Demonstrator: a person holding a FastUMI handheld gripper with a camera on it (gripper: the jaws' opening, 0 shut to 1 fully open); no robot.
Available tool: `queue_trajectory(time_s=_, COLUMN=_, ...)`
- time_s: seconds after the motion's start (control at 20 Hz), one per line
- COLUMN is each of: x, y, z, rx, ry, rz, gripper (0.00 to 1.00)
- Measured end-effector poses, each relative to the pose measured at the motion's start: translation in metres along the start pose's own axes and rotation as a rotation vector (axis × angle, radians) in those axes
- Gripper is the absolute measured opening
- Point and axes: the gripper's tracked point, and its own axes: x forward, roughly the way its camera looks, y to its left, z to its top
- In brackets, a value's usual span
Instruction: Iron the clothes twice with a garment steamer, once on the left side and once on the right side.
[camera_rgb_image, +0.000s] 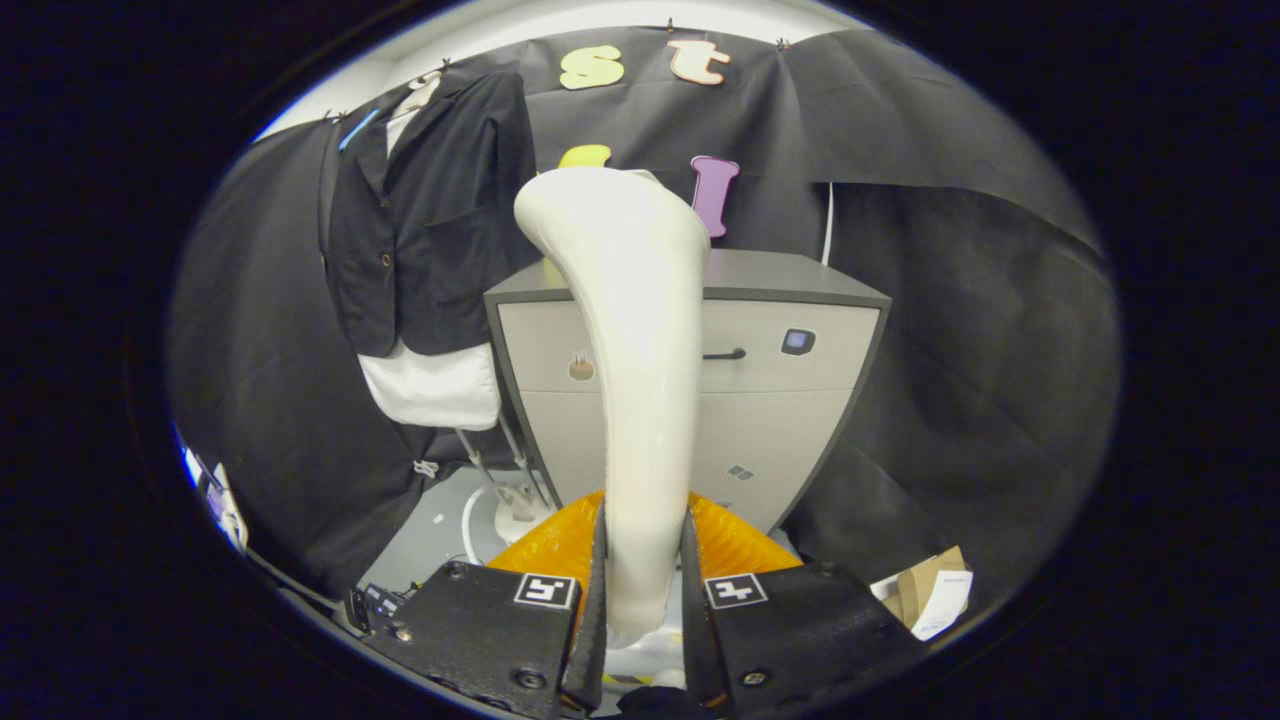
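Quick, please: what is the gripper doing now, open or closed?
Gripper: closed on the handle of the cream plastic garment steamer, both fingers pressing it.

One garment steamer (630, 330), one gripper (644, 570) with two fingers clamped on it, one black jacket (430, 210) (over one white shirt (435, 385)), one two-drawer cabinet (780, 400).

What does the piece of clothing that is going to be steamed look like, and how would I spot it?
Start at the grey drawer cabinet beyond the gripper, whose fingers are shut on the cream garment steamer. Beside the cabinet, against the black cloth wall, hangs a dark jacket on a stand. It is the only garment there, with white fabric showing below its hem.
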Motion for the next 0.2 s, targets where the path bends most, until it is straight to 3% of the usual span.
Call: queue_trajectory(time_s=0.2, x=-0.0036, y=0.0055, z=0.0032, rx=0.002, ry=-0.008, rz=-0.002, gripper=0.34)
